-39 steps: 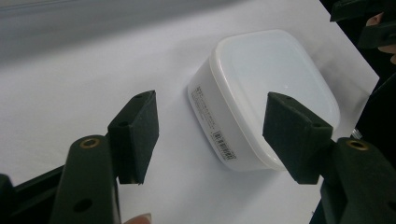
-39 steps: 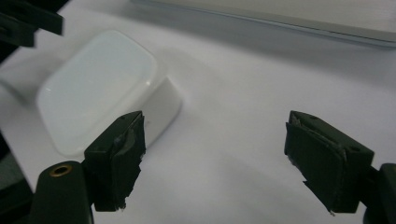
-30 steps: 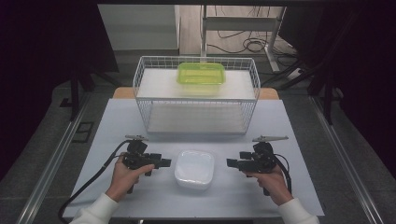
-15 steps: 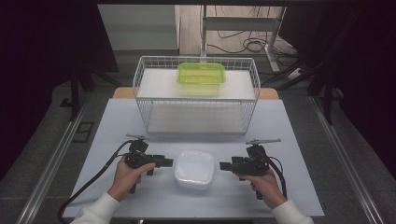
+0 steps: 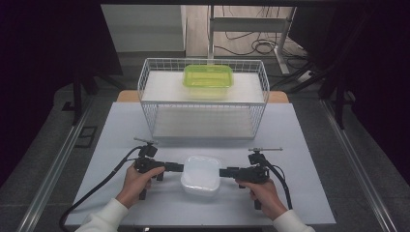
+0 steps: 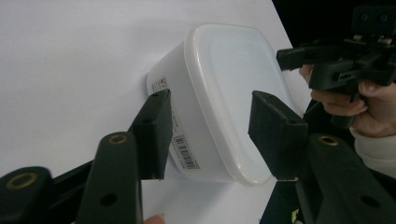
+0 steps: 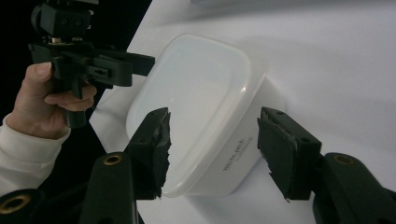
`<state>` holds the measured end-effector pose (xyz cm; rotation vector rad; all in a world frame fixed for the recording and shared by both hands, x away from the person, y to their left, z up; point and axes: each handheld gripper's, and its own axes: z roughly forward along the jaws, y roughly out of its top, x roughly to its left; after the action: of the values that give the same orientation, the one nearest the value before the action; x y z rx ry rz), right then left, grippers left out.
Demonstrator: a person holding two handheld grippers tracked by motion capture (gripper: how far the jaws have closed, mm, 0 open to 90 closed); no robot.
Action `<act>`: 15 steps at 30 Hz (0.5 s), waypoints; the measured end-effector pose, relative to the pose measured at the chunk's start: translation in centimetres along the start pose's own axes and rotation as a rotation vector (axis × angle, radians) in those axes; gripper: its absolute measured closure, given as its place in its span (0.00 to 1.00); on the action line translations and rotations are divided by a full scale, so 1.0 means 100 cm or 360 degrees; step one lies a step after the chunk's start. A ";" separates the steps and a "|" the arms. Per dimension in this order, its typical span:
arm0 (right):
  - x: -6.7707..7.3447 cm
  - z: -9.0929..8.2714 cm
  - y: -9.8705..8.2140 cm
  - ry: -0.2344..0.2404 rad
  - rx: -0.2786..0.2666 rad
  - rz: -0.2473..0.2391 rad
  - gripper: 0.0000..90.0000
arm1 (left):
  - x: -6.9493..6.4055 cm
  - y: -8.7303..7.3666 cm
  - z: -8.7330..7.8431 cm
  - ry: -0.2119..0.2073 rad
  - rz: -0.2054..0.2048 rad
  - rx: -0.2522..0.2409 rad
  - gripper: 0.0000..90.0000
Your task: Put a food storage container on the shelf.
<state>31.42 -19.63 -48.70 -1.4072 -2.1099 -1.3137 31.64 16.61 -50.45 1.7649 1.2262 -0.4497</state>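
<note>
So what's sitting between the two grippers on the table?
A white lidded plastic container lies between the left gripper and the right gripper, one at each end. The high view shows it.

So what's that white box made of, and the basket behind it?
The white box looks like cloudy, slightly see-through plastic: smooth, faintly shiny lid, printed label on its side. The basket looks like thin metal wire coated white, in an open grid you can see through. The green box in it seems clear-tinted plastic too.
</note>
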 end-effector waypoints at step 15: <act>-0.006 0.012 -0.006 0.0046 0.0028 0.0089 0.61 | 0.006 0.000 0.010 -0.0097 -0.0082 0.0035 0.67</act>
<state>31.52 -19.12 -50.06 -1.4208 -2.0435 -1.2838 32.09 16.13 -51.42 1.7286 1.2307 -0.5447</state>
